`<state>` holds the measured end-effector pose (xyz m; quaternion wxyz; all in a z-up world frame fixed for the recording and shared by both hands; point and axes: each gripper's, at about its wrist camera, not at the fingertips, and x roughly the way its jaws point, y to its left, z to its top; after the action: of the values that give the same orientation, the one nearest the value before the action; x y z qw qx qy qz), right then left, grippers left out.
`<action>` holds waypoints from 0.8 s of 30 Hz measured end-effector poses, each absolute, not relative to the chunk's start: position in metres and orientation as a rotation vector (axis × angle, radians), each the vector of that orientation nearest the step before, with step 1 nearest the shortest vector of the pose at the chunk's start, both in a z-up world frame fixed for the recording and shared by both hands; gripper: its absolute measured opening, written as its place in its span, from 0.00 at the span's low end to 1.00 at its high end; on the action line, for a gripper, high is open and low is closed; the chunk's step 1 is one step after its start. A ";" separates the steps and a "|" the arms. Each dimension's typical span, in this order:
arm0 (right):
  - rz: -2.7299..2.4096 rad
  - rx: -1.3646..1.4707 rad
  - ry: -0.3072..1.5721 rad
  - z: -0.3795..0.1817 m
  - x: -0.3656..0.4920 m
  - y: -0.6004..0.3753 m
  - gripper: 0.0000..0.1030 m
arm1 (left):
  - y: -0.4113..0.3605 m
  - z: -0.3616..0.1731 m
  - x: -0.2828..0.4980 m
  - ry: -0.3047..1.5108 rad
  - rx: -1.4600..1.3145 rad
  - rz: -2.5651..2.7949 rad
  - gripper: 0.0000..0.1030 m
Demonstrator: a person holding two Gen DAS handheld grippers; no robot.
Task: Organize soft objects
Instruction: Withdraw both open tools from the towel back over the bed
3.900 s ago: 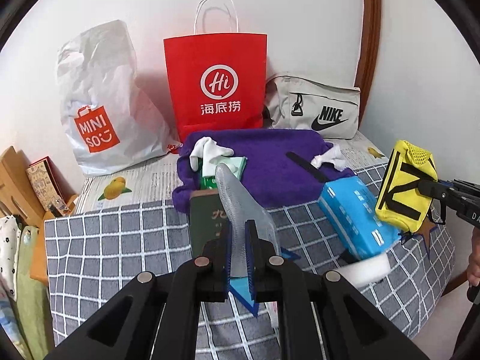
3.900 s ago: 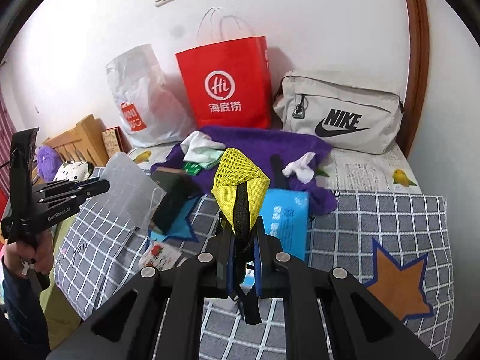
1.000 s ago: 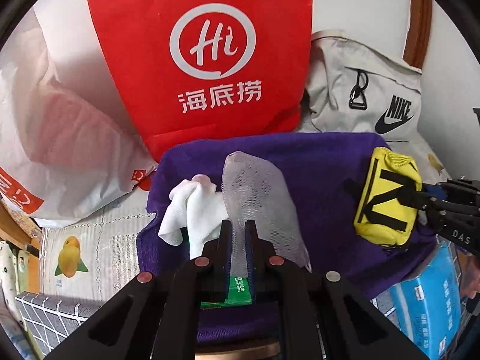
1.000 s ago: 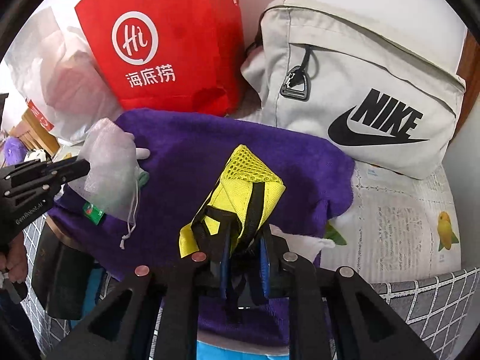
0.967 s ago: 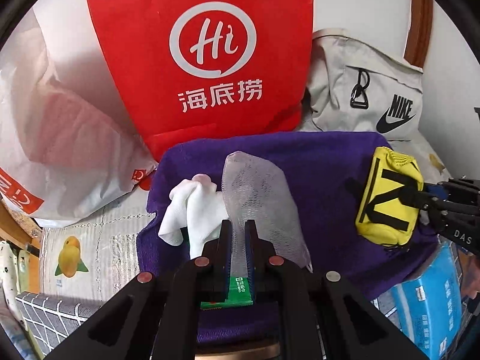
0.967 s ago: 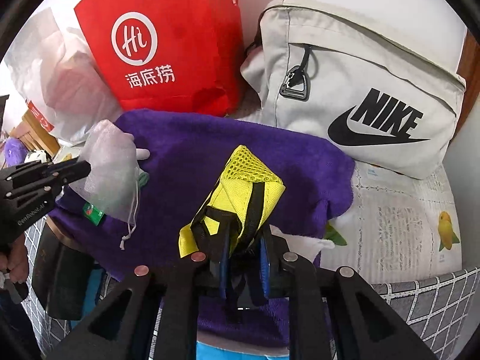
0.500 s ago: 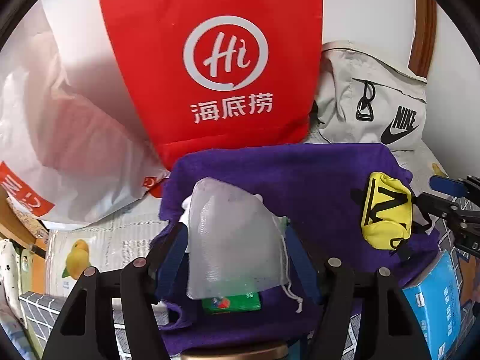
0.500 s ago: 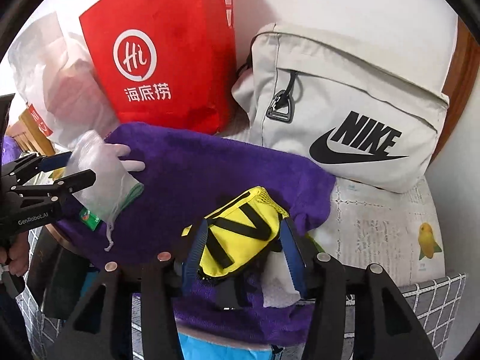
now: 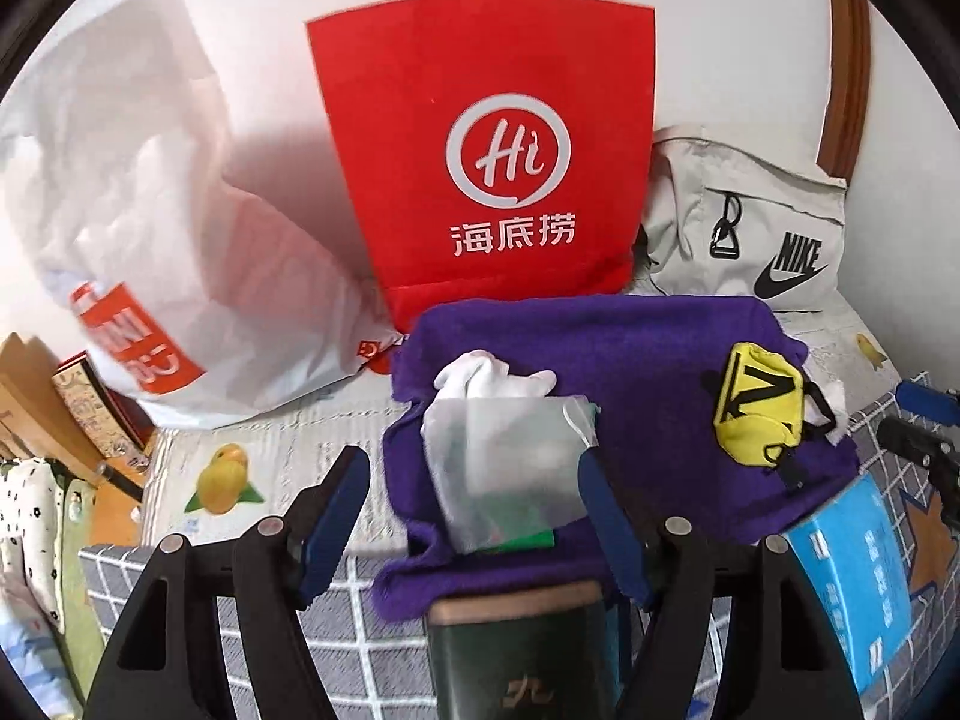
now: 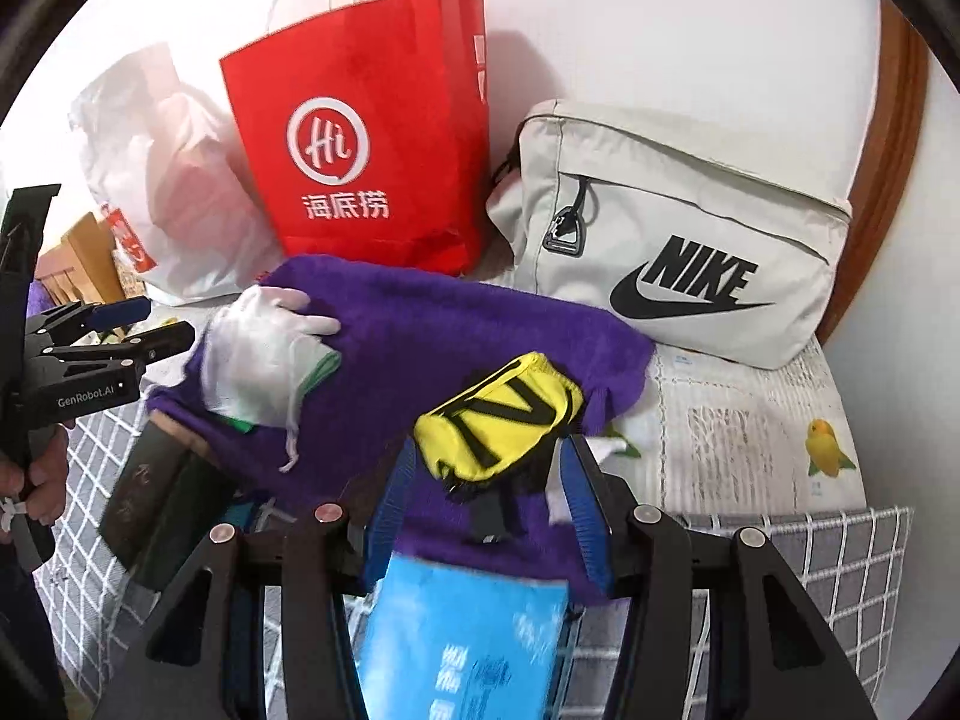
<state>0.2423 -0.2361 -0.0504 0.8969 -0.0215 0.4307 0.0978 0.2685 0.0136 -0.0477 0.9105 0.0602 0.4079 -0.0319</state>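
Observation:
A purple towel (image 9: 630,360) (image 10: 456,336) lies spread on the bed. A translucent white mesh pouch (image 9: 504,468) (image 10: 258,372) rests on its left part, over a white glove (image 9: 486,369) and a green packet (image 9: 522,537). A yellow pouch with black straps (image 9: 759,414) (image 10: 504,414) lies on the towel's right part. My left gripper (image 9: 474,510) is open just in front of the mesh pouch and holds nothing. My right gripper (image 10: 486,492) is open just in front of the yellow pouch and holds nothing.
A red paper bag (image 9: 486,150), a white plastic bag (image 9: 168,228) and a grey Nike bag (image 10: 678,252) stand along the wall. A dark green book (image 9: 528,648) and a blue tissue pack (image 10: 462,642) lie on the checked blanket by the towel's near edge.
Both grippers opened and dropped their pouches onto the purple towel, then drew back a little. The mesh pouch now lies over the glove; the yellow pouch lies flat.

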 end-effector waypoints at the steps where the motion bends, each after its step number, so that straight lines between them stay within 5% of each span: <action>1: 0.207 -0.043 0.890 -0.048 0.236 -0.235 0.49 | 0.015 -0.046 0.264 0.839 0.122 -0.065 0.68; 24: 0.437 -0.123 0.915 -0.066 0.082 -0.211 0.56 | 0.022 -0.062 0.127 0.875 0.026 -0.110 0.68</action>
<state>0.0821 -0.2113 -0.0660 0.8723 -0.0587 0.4380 0.2092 0.1267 0.0216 -0.0616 0.9044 0.0124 0.4232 -0.0532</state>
